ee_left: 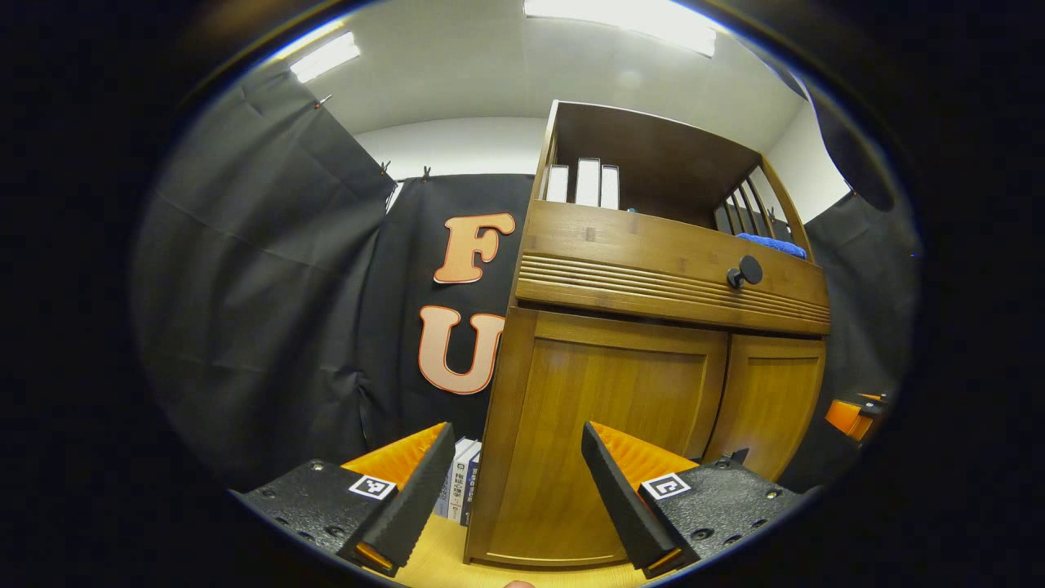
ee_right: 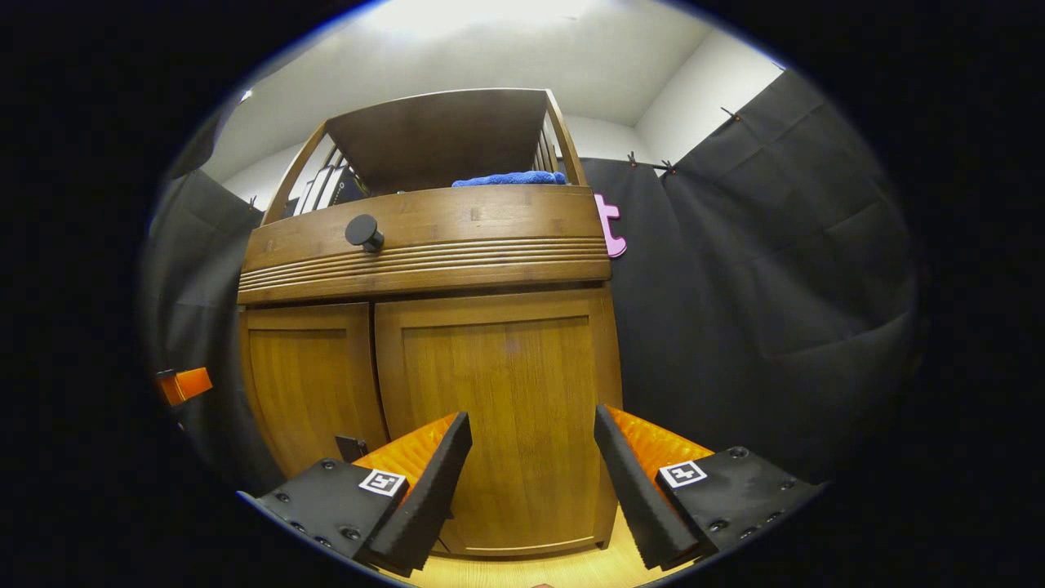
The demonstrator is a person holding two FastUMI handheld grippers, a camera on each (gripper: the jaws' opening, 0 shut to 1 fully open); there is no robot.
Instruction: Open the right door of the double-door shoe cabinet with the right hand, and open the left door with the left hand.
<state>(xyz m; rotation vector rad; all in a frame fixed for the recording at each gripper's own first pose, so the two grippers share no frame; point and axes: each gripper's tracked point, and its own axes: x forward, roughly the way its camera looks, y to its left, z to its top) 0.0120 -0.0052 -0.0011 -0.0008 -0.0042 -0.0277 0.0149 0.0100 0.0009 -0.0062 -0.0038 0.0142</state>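
The shoe cabinet (ee_right: 424, 343) takes up the middle of the right gripper view and sits right of centre in the left gripper view, both lower doors closed flush. Its right door (ee_right: 498, 408) stands just beyond the right gripper (ee_right: 531, 482), low in the centre of that frame; the left door (ee_left: 596, 425) lies ahead of the left gripper (ee_left: 514, 490), low in the centre of its own frame. Both grippers are spread wide and hold nothing.

The doors meet at a centre seam (ee_right: 373, 367). A small dark tab (ee_right: 351, 447) shows near the seam's foot, partly hidden, which I judge is the pull. To do this well, the right gripper should aim for the seam edge of its door, not the panel face, close squarely, then draw along the hinge arc. The round knob (ee_right: 363, 231) in the upper left belongs to the drawer band above; leave it alone.
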